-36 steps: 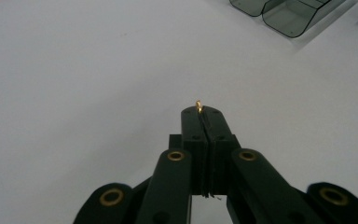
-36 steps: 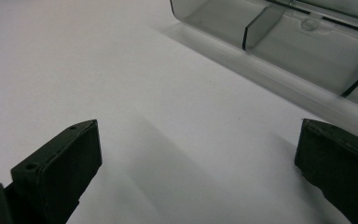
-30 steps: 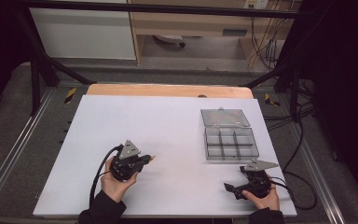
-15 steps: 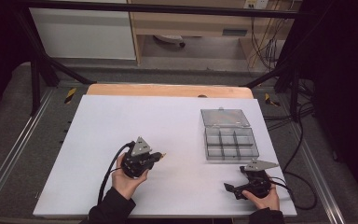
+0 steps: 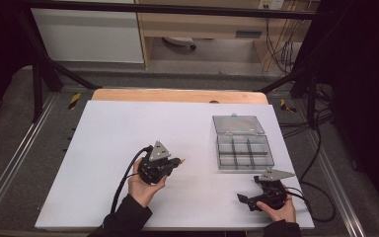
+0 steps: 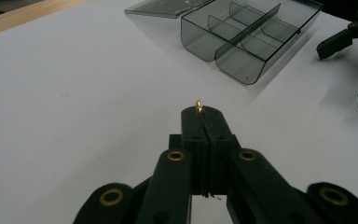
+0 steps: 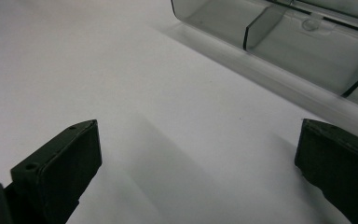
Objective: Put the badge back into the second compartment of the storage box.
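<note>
Down at the near edge, the right gripper (image 5: 254, 201) rests on the white table (image 5: 103, 148), jaws spread wide with nothing between them. Left of it, the left gripper (image 5: 176, 162) hovers with its jaws pressed together on a tiny brass piece (image 6: 198, 107) (ring or eyelet, too small to name), most of it buried between the pads. Beyond, the smoky plastic compartment box (image 5: 244, 151) sits open, its lid (image 5: 239, 124) laid flat behind; the right gripper view crops it. Since a second ago the left hand has slid rightward toward the box, while the right has stayed put.
</note>
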`<state>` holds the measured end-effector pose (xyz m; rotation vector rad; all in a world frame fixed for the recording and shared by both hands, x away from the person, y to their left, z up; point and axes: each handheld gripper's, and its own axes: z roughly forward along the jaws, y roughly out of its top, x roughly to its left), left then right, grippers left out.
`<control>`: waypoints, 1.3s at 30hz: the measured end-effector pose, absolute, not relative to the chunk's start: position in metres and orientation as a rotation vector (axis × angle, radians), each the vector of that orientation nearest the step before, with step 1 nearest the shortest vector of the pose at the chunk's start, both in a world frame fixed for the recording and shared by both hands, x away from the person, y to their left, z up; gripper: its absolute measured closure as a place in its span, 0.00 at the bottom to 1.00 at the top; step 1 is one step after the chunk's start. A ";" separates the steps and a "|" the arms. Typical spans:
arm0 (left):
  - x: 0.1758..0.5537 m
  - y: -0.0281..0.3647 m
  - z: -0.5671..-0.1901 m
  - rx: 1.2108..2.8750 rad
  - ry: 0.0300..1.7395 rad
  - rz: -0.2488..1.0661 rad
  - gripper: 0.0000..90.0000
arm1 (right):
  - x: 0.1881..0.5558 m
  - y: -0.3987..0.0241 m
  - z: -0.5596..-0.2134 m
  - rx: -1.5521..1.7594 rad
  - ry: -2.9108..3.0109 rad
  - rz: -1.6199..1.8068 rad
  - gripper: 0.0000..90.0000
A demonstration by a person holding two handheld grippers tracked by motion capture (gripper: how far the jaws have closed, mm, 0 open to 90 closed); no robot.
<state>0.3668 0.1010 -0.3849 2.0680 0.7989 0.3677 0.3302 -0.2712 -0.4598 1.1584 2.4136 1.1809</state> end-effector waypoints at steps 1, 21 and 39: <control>0.368 0.099 -0.385 2.068 0.796 0.367 0.98 | 0.330 -0.271 -0.460 1.157 2.413 1.182 0.01; 0.381 0.065 -0.381 2.059 0.770 0.347 0.98 | 0.330 -0.271 -0.459 1.162 2.416 1.183 0.01; 0.391 0.033 -0.381 2.059 0.742 0.325 0.98 | 0.330 -0.272 -0.459 1.155 2.415 1.188 0.01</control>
